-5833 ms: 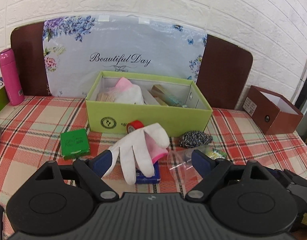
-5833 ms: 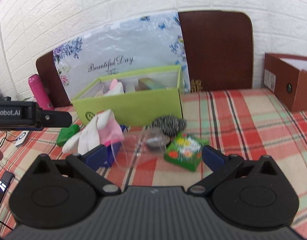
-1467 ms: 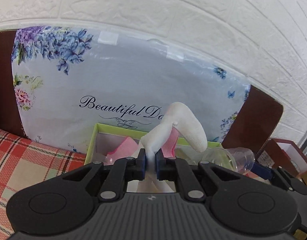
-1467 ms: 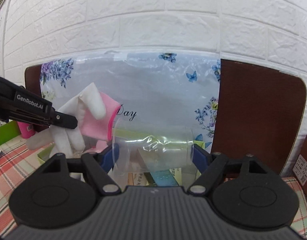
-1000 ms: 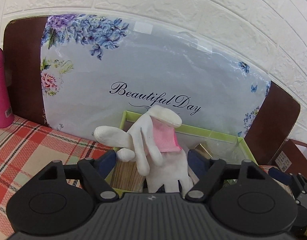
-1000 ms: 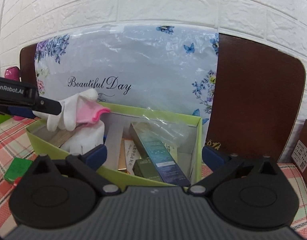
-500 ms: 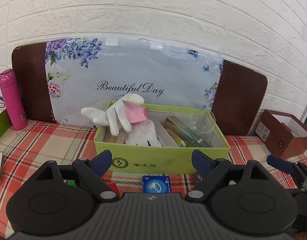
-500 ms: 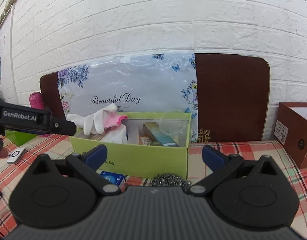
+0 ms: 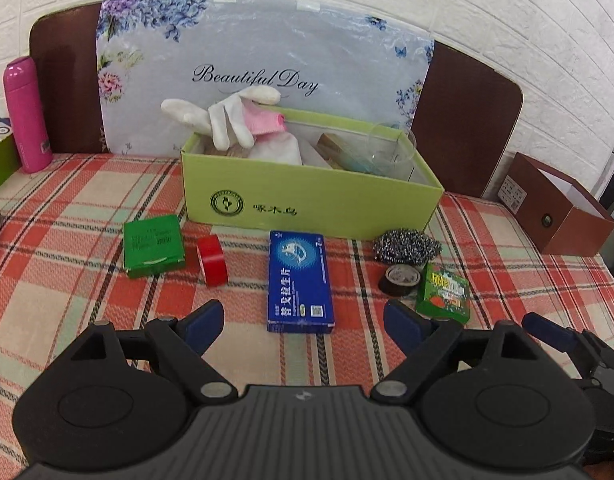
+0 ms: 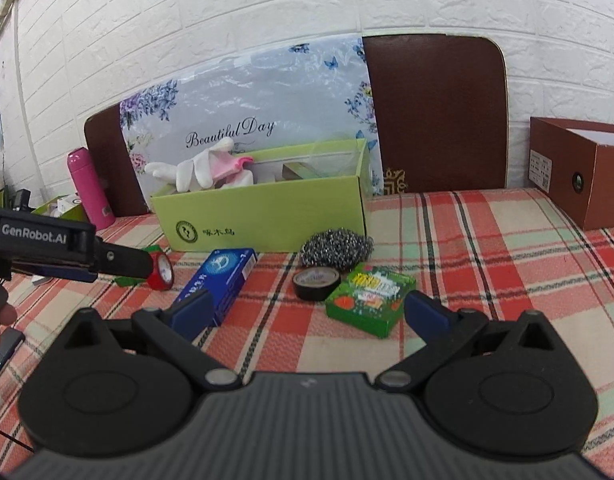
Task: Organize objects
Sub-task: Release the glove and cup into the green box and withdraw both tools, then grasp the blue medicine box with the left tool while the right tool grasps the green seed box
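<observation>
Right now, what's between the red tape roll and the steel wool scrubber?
The blue medicine box lies flat between the red tape roll and the steel wool scrubber, in front of the green box; clearest in the left wrist view.

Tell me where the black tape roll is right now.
In the right wrist view the black tape roll lies flat on the checked tablecloth, just in front of the steel scourer and touching the left edge of the green patterned box.
</observation>
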Demonstrator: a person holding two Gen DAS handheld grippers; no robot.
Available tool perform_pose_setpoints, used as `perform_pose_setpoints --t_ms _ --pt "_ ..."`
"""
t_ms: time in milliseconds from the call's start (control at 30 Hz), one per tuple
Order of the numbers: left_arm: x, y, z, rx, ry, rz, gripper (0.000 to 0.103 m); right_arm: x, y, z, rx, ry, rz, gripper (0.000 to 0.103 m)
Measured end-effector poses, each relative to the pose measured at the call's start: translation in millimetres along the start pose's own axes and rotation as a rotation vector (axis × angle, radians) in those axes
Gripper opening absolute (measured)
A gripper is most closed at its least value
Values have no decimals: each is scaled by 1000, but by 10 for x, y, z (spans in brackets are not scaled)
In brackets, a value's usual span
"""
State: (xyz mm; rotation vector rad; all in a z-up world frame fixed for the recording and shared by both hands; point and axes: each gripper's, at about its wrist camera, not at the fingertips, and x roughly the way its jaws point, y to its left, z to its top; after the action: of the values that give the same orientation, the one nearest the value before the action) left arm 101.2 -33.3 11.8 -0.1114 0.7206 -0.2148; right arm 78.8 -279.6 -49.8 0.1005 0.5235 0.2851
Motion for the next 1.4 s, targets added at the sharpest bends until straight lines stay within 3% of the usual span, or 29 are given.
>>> perform_pose_setpoints --t_ms 300,500,633,800,867,933,967,1167,1300,1400 --pt "74 51 -183 -4 45 28 90 -43 -14 -223 18 49 1 103" --pt "216 199 -314 -76 53 11 90 -43 -23 -328 12 77 6 103" --pt "374 170 -262 -103 38 7 90 -48 -11 -379 -11 85 12 103" --pt "699 -38 -119 -44 28 -4 90 -84 -41 -389 -17 73 14 103" --pt "843 -92 -73 -4 34 23 87 -98 -60 -395 -28 65 13 103" --pt "951 -91 -53 27 60 18 60 -97 -82 -402 -47 44 -28 103" --pt "984 -69 -58 33 78 7 61 -75 -99 -393 -57 48 -58 103" --pt "756 9 -245 49 81 -27 60 246 -197 -238 -2 95 -138 102" --pt "620 47 -371 31 83 -24 61 628 -157 -83 23 133 -170 89" --pt "575 69 -397 30 92 -27 61 910 -105 -14 4 158 -203 87"
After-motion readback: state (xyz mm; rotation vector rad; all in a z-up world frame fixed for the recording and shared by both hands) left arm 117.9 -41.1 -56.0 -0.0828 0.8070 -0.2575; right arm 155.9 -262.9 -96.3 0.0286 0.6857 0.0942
